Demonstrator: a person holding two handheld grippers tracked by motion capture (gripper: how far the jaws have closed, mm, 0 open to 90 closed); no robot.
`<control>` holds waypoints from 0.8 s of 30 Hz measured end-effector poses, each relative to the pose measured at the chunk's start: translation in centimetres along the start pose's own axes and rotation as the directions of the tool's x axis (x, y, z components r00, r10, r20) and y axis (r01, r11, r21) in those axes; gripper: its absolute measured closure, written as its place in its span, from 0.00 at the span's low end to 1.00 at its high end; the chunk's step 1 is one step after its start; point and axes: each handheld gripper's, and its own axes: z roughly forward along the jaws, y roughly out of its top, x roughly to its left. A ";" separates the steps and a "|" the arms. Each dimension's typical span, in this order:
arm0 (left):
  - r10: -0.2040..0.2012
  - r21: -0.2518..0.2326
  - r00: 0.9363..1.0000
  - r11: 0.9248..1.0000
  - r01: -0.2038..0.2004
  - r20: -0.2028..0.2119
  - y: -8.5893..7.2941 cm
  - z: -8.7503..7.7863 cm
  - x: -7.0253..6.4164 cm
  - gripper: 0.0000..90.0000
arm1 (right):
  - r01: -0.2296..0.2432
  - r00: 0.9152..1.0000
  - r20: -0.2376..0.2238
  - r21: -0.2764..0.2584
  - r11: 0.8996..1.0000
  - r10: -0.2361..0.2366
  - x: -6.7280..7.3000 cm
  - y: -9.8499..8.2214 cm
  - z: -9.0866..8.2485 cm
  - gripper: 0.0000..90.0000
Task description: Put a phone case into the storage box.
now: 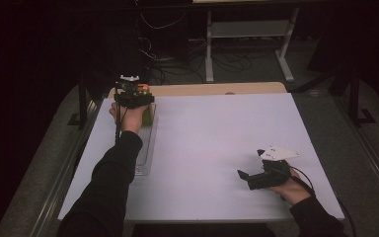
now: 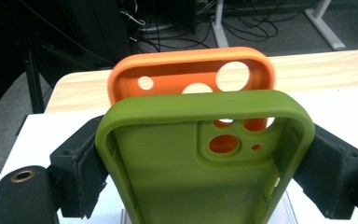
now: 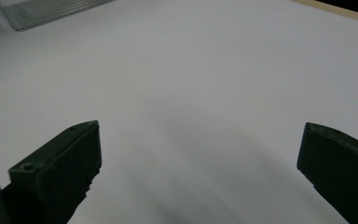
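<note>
Left gripper [image 2: 205,154]: up at the far left of the white table [image 1: 212,148], jaws set either side of the green phone case [image 2: 200,163]; the pads look to be touching its long edges, though how firmly they press I cannot tell.
Green phone case: upright, open side toward the camera, standing in the clear rack [image 1: 145,148], just in front of the orange one.
Orange phone case [image 2: 191,70]: standing right behind the green, same way round, camera holes lined up.
Clear rack: a long transparent tray running along the table's left edge, under the left forearm.
Right gripper [image 1: 251,176]: down at the near right, jaws wide apart over bare table, nothing between them, well away from the action.
Risk, tipping: a soft case held loosely could lean out of its slot if the left hand pulls away at an angle.
Risk, knock-on: green and orange stand so close that a nudge forward could push the orange case over.
Risk, snag: a pad that drags on the silicone rim could lift the green case out again.
</note>
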 end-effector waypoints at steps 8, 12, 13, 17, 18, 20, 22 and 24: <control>-0.016 -0.003 0.999 1.000 0.017 0.030 -0.1 0.1 0.3 0.01 | 0.003 1.000 0.001 -0.003 1.000 -0.003 0.0 0.0 0.0 0.00; -0.005 -0.017 0.999 1.000 0.006 0.046 0.2 -0.3 0.3 0.00 | 0.000 1.000 0.000 -0.001 1.000 0.000 0.0 0.0 0.0 0.00; -0.001 -0.026 0.999 1.000 0.002 0.049 0.2 -0.6 0.3 0.00 | 0.001 1.000 0.001 -0.001 1.000 -0.001 0.0 0.0 0.0 0.00; 0.002 -0.035 0.996 0.999 0.001 0.085 0.5 -1.3 0.6 0.00 | 0.001 1.000 0.001 -0.004 1.000 -0.001 0.0 0.0 0.0 0.00; 0.005 -0.040 0.996 0.999 -0.001 0.090 0.5 -1.5 0.7 0.00 | 0.002 1.000 0.001 -0.004 1.000 -0.002 0.0 0.0 0.0 0.00; -0.011 -0.059 0.993 0.998 0.018 0.117 0.6 -1.9 0.8 0.00 | 0.002 1.000 0.002 -0.005 1.000 -0.002 0.0 0.0 0.0 0.00; 0.011 -0.053 0.990 0.999 -0.004 0.143 0.7 -2.3 0.9 0.00 | 0.002 1.000 0.002 -0.004 1.000 -0.002 0.0 0.0 0.0 0.00; 0.038 -0.054 0.985 0.998 -0.029 0.171 0.7 -2.6 1.1 0.00 | 0.002 1.000 0.003 -0.002 1.000 -0.002 0.0 0.0 0.0 0.00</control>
